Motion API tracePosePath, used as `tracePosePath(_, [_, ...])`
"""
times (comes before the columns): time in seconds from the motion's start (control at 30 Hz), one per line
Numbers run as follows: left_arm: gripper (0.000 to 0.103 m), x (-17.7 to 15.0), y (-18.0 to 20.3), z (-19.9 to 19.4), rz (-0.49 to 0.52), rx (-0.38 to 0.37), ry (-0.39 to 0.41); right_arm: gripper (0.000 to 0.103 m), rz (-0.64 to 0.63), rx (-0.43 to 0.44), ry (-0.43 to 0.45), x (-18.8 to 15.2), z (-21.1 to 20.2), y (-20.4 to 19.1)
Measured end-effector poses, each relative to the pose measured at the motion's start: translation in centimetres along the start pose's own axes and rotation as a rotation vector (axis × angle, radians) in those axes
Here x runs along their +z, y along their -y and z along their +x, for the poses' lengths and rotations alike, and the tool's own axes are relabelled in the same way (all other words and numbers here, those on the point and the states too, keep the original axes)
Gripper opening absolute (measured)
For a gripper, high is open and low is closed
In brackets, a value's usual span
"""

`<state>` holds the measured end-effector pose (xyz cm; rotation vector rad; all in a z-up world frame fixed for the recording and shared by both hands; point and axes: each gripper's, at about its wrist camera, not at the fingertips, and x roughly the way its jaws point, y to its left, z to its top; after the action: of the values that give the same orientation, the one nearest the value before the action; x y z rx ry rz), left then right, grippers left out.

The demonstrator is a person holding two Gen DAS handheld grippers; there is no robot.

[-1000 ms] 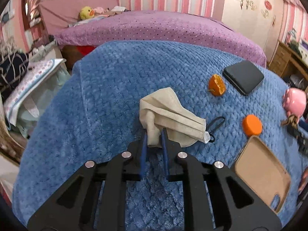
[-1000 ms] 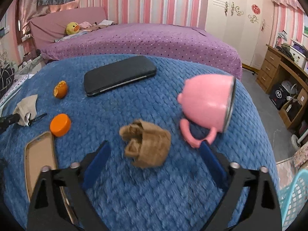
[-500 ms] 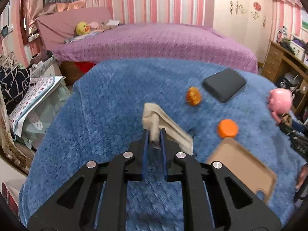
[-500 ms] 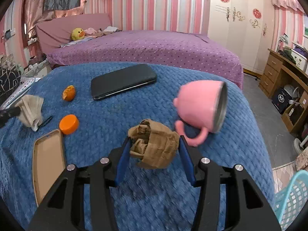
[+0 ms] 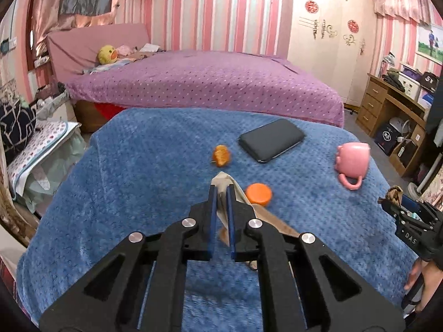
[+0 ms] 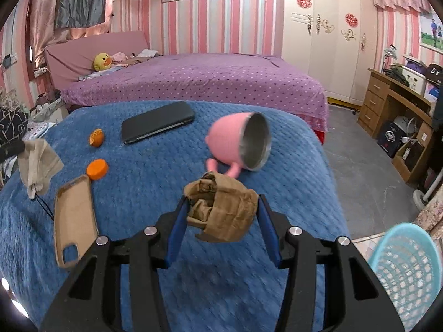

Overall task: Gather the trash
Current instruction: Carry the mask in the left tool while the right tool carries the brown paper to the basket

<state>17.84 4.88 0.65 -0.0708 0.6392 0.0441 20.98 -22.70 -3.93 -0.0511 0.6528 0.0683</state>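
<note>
Once both grippers had closed on their items, you raised them clear of the blue blanket (image 6: 155, 182). A second earlier the right gripper (image 6: 221, 207) stood wide open around the crumpled brown paper (image 6: 224, 213), which lay on the blanket; half a second earlier its fingers had closed in on the wad. At this moment the fingers pressed both sides of the paper, held apart only by its bulk, and the paper hung above the blanket in front of the tipped pink mug (image 6: 238, 144).

The left gripper (image 5: 220, 193) was almost fully closed on a fold of the beige face mask (image 5: 221, 182). A second earlier the mask lay spread on the blanket. In the right wrist view it hung free at the left edge, its ear loop dangling just above the blanket beside the tan phone case (image 6: 73, 215).

You therefore had two pieces of trash in hand. The orange peel (image 5: 221, 155) and the orange cap (image 5: 259, 193) remained on the blanket, near the black phone (image 5: 272, 144). The light-blue basket (image 6: 407, 274) stood on the floor at the lower right, and it appeared to be the likely drop point; transport of both items was the step that followed. The mask, gripped by one fold only, could have slipped.
</note>
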Motion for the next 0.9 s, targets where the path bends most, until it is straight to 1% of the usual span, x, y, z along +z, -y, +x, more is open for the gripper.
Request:
tracePosePath(0.13, [0.006, -0.1, 1.6, -1.0, 0.008, -0.031, 0.008, 0.049, 0.004, -0.040, 0.010, -0.9, -2.2, 2.3])
tracePosePath(0.23, [0.006, -0.3, 2.8, -1.6, 0.007, -0.064, 0.010, 0.049, 0.039, -0.055, 0.015, -1.9, -3.9, 4.2])
tracePosePath(0.33, [0.006, -0.6, 4.2, -1.9, 0.035, -0.073, 0.019, 0.049, 0.069, -0.069, 0.013, -3.0, -5.0, 6.0])
tracePosePath(0.53, [0.005, -1.6, 6.5, -2.3, 0.096, -0.080, 0.020, 0.049, 0.083, -0.115, 0.021, -3.9, -6.2, 8.9])
tracePosePath(0.67, [0.005, -2.0, 7.6, -2.5, 0.095, -0.119, 0.021, 0.049, 0.102, -0.143, 0.012, -4.5, -6.4, 11.5])
tracePosePath(0.77, [0.005, -2.4, 9.1, -2.6, 0.104, -0.142, 0.023, 0.049, 0.120, -0.182, 0.002, -5.1, -6.6, 13.8])
tracePosePath(0.9, [0.005, -2.6, 12.4, -3.1, 0.142, -0.159, 0.045, 0.049, 0.152, -0.239, 0.011, -5.4, -7.5, 16.6])
